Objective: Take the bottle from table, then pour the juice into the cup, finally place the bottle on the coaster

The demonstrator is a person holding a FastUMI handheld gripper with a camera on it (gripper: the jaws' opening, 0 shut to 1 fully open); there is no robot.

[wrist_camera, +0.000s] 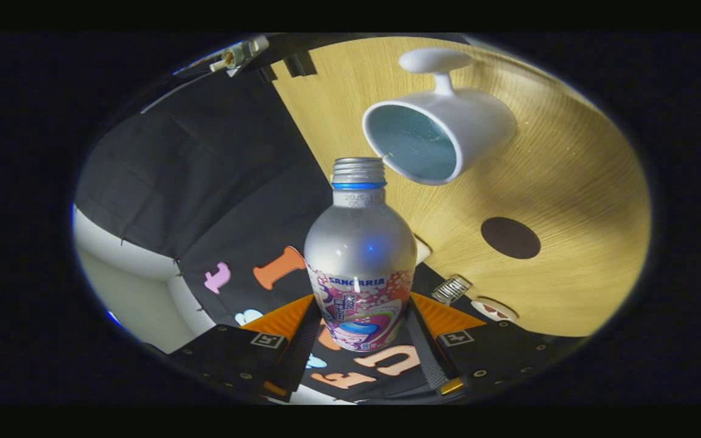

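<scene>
My gripper (pixel 362 328) is shut on a silver bottle (pixel 359 255) with a colourful label, held between both fingers by its lower body. The gripper is rolled far over, so the wooden table (pixel 569 182) stands tilted in the gripper view. The bottle's open threaded mouth (pixel 359 164) points at the rim of a white cup (pixel 442 131) with a blue-grey inside, just short of it. A round dark brown coaster (pixel 510 237) lies on the table beside the cup, off to the side of the bottle.
A small silver cap (pixel 451 289) and a small white piece with dark marks (pixel 492 310) lie near the table's edge, close to one finger. The booth's black cloth wall (pixel 204 182) stands behind the bottle.
</scene>
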